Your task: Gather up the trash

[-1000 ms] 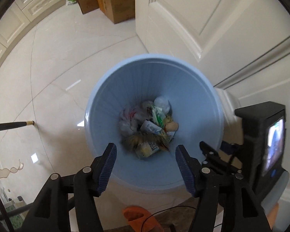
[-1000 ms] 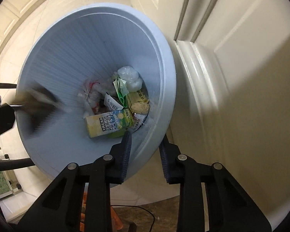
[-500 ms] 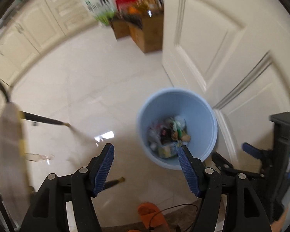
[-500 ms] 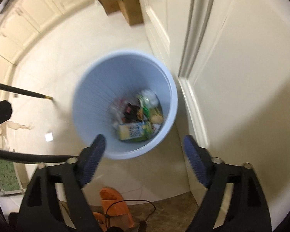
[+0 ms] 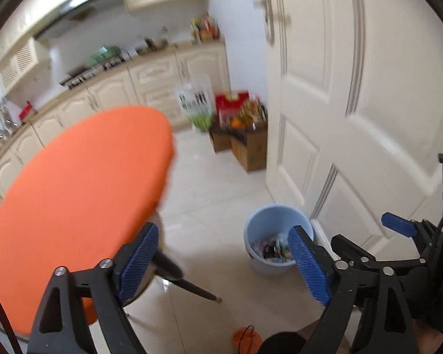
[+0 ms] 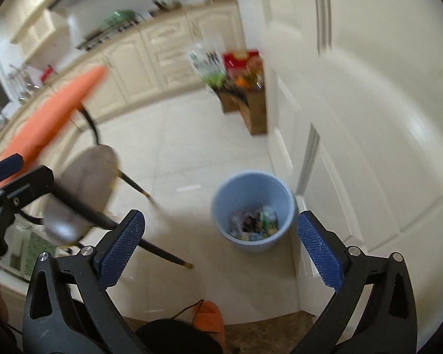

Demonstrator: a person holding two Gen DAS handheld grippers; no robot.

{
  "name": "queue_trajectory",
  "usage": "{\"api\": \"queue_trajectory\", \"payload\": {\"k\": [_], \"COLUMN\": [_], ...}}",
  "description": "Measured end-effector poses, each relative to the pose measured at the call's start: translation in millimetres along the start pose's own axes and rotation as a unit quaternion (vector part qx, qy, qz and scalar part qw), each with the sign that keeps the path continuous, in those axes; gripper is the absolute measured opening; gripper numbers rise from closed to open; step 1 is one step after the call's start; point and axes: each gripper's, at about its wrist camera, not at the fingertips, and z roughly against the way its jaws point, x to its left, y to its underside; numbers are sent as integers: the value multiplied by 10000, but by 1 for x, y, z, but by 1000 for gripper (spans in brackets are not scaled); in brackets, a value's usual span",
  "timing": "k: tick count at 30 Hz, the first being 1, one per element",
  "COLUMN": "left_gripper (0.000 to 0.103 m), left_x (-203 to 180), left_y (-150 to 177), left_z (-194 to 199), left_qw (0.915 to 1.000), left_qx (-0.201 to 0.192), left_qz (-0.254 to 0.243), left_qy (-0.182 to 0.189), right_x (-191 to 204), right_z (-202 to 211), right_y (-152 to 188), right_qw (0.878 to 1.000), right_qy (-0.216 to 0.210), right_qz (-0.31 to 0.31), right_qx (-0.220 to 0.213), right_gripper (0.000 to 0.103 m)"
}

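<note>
A light blue trash bin (image 5: 276,224) stands on the floor next to a white door; it also shows in the right wrist view (image 6: 251,188). Mixed trash (image 6: 254,224) lies at its bottom, also seen in the left wrist view (image 5: 270,249). My left gripper (image 5: 224,261) is open and empty, high above the floor and back from the bin. My right gripper (image 6: 221,249) is open and empty, also well above the bin. The right gripper shows at the right edge of the left wrist view (image 5: 398,228).
An orange round table top (image 5: 73,200) fills the left. A chair with dark legs (image 6: 82,188) stands beside it. Cardboard boxes (image 5: 248,147) with groceries sit by the white door (image 5: 354,88). Kitchen cabinets (image 5: 150,82) line the back. An orange slipper (image 6: 209,321) lies below.
Both grippers have risen and pulled far back from the bin, which now looks small. The right gripper opened wide. The table and kitchen have come into view.
</note>
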Motion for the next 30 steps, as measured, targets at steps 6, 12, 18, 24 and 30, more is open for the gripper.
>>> {"api": "queue_trajectory", "payload": {"k": [6, 12, 18, 24, 30], "left_gripper": [101, 102, 102, 102, 102], "left_x": [14, 25, 16, -5, -23], "left_y": [51, 90, 136, 168, 190], "left_z": [108, 210, 294, 340, 347], "left_qw": [9959, 9893, 9799, 9672, 9587], "left_qx": [-792, -1233, -1678, -2128, -2347], "left_qz": [243, 601, 802, 899, 948], "left_qy": [-357, -491, -714, -1058, -1298], "right_x": [56, 93, 128, 153, 163], "right_z": [100, 176, 236, 275, 284], "right_y": [-2, 4, 12, 19, 22], "right_qw": [9949, 9866, 9742, 9615, 9571], "right_qy": [-22, -292, -625, -886, -842], "right_qz": [501, 666, 1008, 1217, 1297], "right_qx": [-871, -1459, -1919, -2299, -2451], "right_gripper": [103, 103, 103, 103, 103]}}
